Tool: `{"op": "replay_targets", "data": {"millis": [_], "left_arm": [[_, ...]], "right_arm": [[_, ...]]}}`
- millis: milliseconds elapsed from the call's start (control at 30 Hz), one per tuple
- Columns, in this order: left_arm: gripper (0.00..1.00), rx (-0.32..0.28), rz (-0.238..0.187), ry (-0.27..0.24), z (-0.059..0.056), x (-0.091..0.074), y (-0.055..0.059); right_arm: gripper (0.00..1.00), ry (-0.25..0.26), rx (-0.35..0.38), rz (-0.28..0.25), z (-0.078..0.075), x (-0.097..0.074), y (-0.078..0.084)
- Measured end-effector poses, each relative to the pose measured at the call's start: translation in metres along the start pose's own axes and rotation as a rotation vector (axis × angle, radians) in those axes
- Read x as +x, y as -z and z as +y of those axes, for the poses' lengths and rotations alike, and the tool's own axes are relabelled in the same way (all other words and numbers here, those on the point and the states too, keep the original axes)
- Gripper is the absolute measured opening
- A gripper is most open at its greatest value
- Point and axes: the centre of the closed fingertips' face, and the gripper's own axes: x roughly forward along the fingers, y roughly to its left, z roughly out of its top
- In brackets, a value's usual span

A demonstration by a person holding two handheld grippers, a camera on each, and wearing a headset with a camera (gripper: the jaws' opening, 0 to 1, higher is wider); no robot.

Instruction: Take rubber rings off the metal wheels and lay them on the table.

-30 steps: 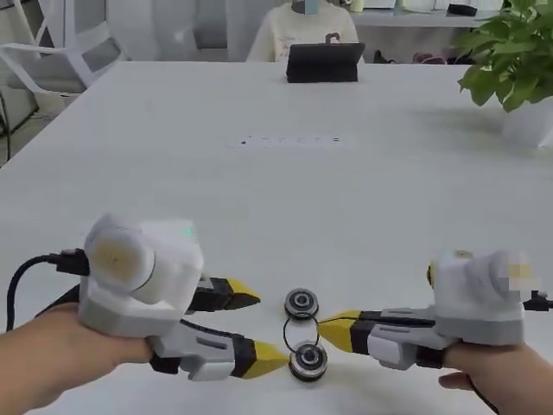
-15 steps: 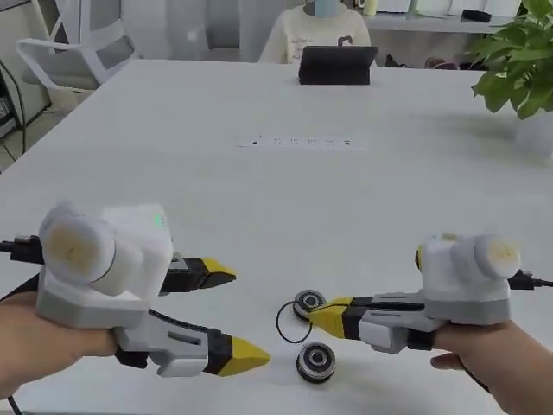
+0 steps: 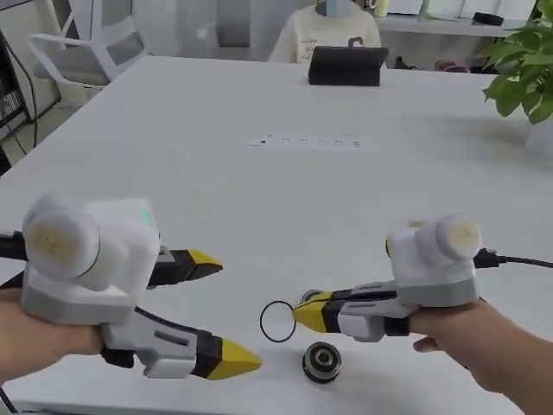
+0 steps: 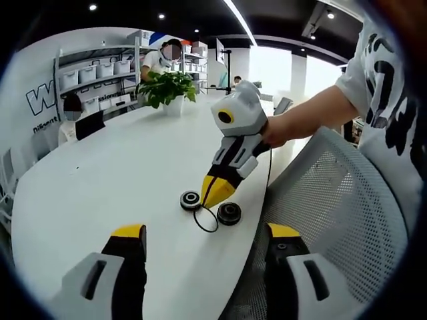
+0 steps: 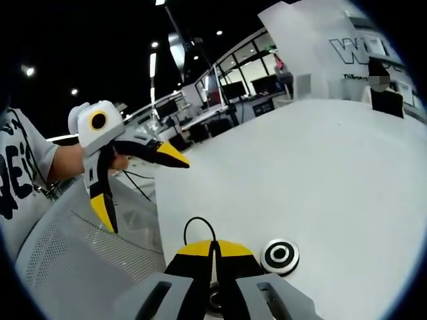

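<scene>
My right tongs [image 3: 298, 316] are pinched together on the black rubber ring [image 3: 262, 322], which is free of the wheels, over the white table [image 3: 285, 199]. The near metal wheel [image 3: 322, 361] lies just beside it. My left tongs [image 3: 232, 309] stand apart, empty.

Thin black rubber ring [image 3: 276, 321] is pinched at its 3 o'clock edge in the closed tips of the right gripper [image 3: 298, 315], one metal wheel [image 3: 321, 360] lying flat at the ring's 5 o'clock, second wheel [image 3: 308, 297] at 1 o'clock, half hidden.
</scene>
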Motion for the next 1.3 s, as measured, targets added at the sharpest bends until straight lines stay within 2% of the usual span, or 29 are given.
{"op": "replay_targets", "data": {"millis": [333, 767, 1100, 1300], "left_arm": [[0.71, -0.012, -0.007, -0.024, 0.005, -0.007, 0.003], [0.72, -0.027, 0.002, -0.014, 0.004, -0.005, 0.007], [0.72, -0.029, 0.009, -0.009, 0.005, -0.004, 0.008], [0.72, -0.032, 0.013, -0.005, 0.004, -0.004, 0.008]], "right_arm": [[0.0, 0.006, -0.021, 0.091, -0.004, 0.015, 0.013], [0.0, 0.014, -0.034, 0.139, -0.006, 0.022, 0.024], [0.0, 0.015, -0.036, 0.144, -0.006, 0.024, 0.025], [0.06, 0.009, -0.032, 0.111, -0.003, 0.021, 0.019]]}}
